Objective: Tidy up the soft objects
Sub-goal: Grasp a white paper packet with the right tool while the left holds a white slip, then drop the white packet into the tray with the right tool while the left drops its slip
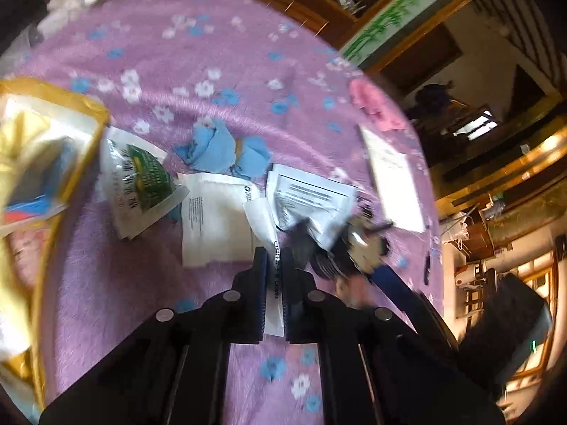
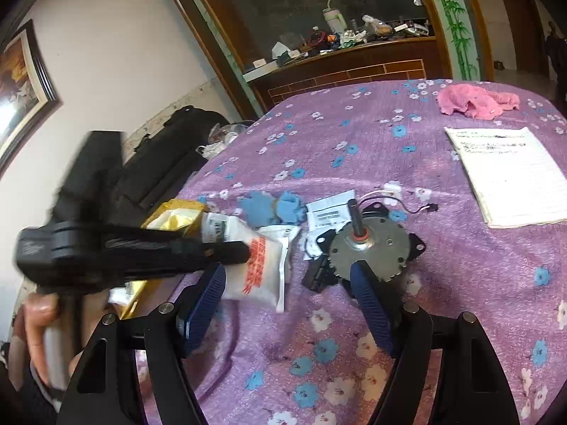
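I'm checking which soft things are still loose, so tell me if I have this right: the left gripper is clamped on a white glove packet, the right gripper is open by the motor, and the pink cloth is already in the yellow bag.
Not quite. The pink cloth still lies on the purple bedspread beyond the notebook, as the right wrist view shows. The rest holds: left gripper clamps the white glove packet, right gripper is open by the motor.

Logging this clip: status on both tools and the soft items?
Left tool shut on white packet. Right tool open, empty, at motor. Blue cloth, pink cloth loose on the bedspread.
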A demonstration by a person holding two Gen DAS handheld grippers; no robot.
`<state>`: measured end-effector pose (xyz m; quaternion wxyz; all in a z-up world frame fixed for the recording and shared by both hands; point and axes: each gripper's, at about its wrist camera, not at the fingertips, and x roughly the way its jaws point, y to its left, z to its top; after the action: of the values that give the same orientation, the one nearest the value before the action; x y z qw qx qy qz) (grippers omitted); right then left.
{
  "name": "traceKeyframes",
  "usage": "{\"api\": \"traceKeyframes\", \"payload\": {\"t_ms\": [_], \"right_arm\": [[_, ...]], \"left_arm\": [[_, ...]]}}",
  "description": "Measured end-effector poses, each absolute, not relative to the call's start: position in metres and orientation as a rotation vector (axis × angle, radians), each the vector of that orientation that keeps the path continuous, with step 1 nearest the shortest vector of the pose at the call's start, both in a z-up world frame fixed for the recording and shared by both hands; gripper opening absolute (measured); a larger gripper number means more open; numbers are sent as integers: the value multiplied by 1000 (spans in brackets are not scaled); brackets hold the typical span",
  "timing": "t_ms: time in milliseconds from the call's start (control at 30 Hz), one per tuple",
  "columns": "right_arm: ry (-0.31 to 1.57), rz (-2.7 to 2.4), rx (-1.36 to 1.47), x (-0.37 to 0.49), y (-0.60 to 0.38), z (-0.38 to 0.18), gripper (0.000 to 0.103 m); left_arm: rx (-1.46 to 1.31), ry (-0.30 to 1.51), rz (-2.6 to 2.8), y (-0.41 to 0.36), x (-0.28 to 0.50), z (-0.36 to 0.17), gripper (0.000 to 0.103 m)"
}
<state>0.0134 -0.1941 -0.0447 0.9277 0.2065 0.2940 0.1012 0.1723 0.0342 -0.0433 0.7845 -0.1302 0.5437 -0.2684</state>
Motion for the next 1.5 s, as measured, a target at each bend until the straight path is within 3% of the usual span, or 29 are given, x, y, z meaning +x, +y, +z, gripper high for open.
{"api": "traceKeyframes", "payload": {"t_ms": [367, 700, 867, 933, 1000, 1100, 1500], "right_arm": [[624, 334, 378, 18, -159, -46, 74], [889, -4, 65, 125, -78, -47, 72], [968, -82, 142, 154, -82, -72, 72], [946, -86, 121, 152, -79, -73, 66], [934, -63, 115, 146, -76, -72, 50], [925, -16, 164, 128, -83, -70, 40], [756, 179, 247, 6, -76, -37, 40]], "left_arm": [[-385, 1176, -516, 148, 90, -63, 5], [-353, 1118, -509, 163, 65, -65, 5], [-321, 1090, -517, 162, 57, -60, 5], [-314, 1088, -517, 162, 55, -61, 5], [-320, 1093, -525, 161, 55, -64, 6], [-324, 1079, -531, 162, 53, -63, 6], [-564, 1017, -638, 209, 24, -34, 5]]}}
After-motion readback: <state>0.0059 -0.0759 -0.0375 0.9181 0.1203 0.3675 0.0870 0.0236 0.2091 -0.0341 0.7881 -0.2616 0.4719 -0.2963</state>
